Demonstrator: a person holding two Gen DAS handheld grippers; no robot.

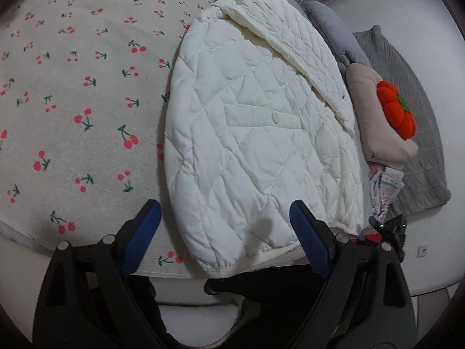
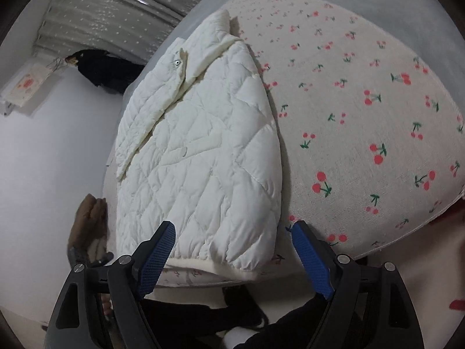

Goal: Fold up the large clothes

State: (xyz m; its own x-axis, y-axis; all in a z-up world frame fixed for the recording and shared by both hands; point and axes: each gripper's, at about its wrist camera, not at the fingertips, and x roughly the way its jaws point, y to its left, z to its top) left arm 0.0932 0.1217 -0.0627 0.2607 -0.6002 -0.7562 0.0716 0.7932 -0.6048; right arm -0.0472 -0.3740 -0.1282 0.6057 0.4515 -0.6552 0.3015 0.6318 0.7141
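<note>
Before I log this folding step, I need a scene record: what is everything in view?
quilted jacket: one, white, folded lengthwise on the cherry sheet
cherry-print sheet: one, cream with red cherries, covering the bed
pumpkin plush: one, orange, on the pink cushion
cushion: one, pink, beside the jacket
quilted blanket: one, grey, under the cushion
left gripper: black, blue pads, open, over the jacket hem
right gripper: black, blue pads, open, over the hem

jackets: 1 (image 1: 255, 133) | cherry-print sheets: 1 (image 1: 81, 93) | pumpkin plushes: 1 (image 1: 395, 110) | pink cushions: 1 (image 1: 369, 110)
</note>
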